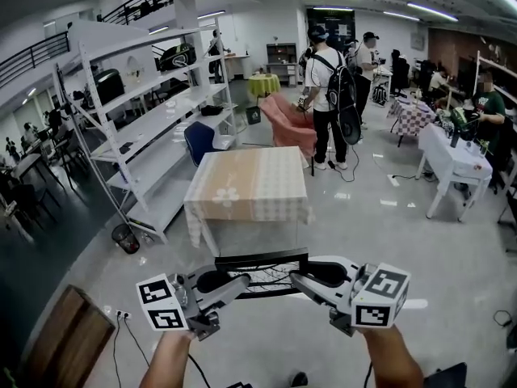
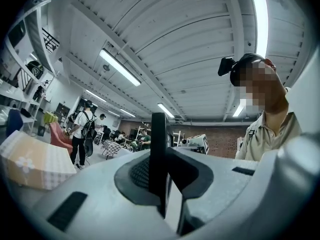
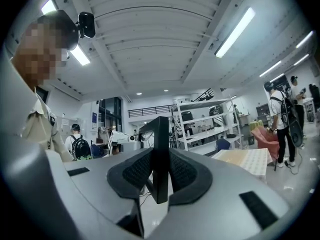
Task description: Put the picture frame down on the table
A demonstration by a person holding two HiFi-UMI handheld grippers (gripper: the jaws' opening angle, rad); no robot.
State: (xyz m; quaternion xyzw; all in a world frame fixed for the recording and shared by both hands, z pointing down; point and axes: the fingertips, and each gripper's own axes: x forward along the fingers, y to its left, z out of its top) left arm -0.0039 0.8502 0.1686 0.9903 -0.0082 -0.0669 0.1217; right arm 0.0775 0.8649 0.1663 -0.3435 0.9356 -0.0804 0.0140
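Note:
A black picture frame [image 1: 260, 270] hangs level in the air between my two grippers, just short of the near edge of the table [image 1: 250, 184], which has a beige checked cloth. My left gripper [image 1: 233, 285] is shut on the frame's left end and my right gripper [image 1: 305, 281] is shut on its right end. In the left gripper view the frame's thin black edge [image 2: 159, 154] stands upright between the dark pads, with the table [image 2: 30, 161] far to the left. The right gripper view shows the same edge [image 3: 160, 159] clamped, and the table [image 3: 247, 160] to the right.
White metal shelving [image 1: 153, 111] runs along the left. A pink chair [image 1: 291, 124] and standing people [image 1: 327, 87] are behind the table. A white table [image 1: 452, 158] stands at the right, a small bin [image 1: 125, 238] by the shelving, and a wooden board [image 1: 69, 342] lies at lower left.

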